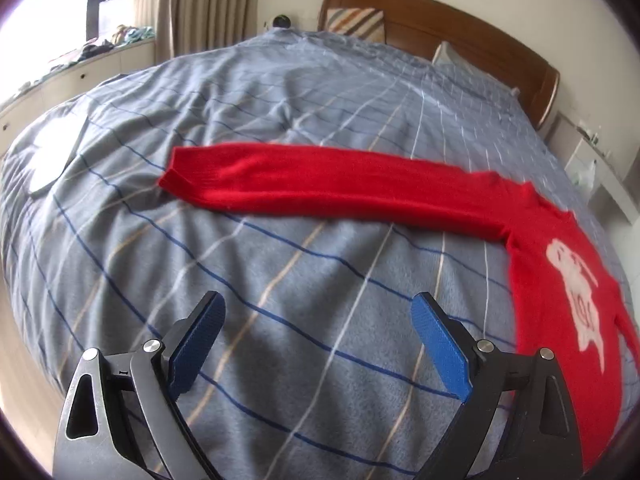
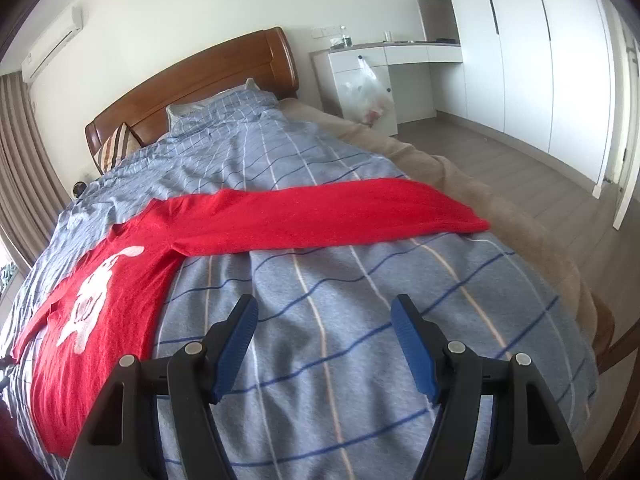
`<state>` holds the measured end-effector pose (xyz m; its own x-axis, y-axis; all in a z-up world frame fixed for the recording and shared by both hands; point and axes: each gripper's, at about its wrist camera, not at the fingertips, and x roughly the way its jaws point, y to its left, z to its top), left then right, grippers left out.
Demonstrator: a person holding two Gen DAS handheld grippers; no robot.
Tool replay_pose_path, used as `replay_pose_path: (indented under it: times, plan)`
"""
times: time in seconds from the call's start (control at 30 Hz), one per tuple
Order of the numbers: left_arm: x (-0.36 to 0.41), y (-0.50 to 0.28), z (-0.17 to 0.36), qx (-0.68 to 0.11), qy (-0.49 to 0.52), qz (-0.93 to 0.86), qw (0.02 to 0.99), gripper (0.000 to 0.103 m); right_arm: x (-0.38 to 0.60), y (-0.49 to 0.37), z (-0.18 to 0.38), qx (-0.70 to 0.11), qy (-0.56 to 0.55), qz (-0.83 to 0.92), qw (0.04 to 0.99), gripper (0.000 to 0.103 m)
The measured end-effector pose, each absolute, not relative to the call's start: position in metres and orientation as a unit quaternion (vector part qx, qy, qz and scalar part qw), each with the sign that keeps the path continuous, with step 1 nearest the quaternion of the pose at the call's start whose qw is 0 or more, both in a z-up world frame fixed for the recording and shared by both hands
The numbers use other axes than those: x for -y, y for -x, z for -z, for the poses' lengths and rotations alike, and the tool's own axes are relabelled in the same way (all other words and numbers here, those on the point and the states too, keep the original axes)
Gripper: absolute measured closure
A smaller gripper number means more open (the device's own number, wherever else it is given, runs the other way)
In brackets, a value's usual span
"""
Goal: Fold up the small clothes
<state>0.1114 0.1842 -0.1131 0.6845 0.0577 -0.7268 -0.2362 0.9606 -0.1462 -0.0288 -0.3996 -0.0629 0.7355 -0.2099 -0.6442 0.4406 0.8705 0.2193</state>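
Two grippers hang over a bed, both with jaws apart and nothing between the blue pads. Left gripper [image 1: 318,312]: jaws spread wide above bare cover. Right gripper [image 2: 324,316]: jaws parted less widely, likewise above bare cover. Neither touches the garment.

Task object: a red sweater [image 2: 120,280], lying flat, front up, on the blue-grey checked bed cover [image 1: 280,280]. In the left wrist view its body sits at the right edge of the picture, and the left sleeve [image 1: 320,184] stretches straight out across the bed. In the right wrist view the body lies at the left, and the right sleeve [image 2: 320,216] runs out toward the side of the bed nearest the white wardrobe [image 2: 540,60], its cuff close to the edge of the cover.

Appearance: plain bright red knit with a white animal motif [image 2: 92,292] on the chest. Both sleeves lie smooth with only faint creases; the hem is out of sight in both views.

Step in hand, as judged: the sweater is laid out with sleeves extended and no fold is yet made. The next move probably calls for each gripper to reach its own cuff, close on a thin edge of knit without catching the cover beneath, and carry the sleeve inward across the chest.
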Motion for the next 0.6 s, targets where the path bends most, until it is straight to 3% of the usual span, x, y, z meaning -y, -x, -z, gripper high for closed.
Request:
replay_pose_path:
  times: [0.27,0.6]
  plan:
    - [-0.162,-0.118,0.140,-0.398,0.045,-0.096,0.911,0.001,0.389,0.020,0.105,-0.353,-0.156,0.185,0.904,0.034]
    - [-0.160,-0.116,0.144,-0.395,0.042,-0.097,0.913,0.000,0.384,0.016,0.113,-0.348,-0.148,0.182,0.908,0.019]
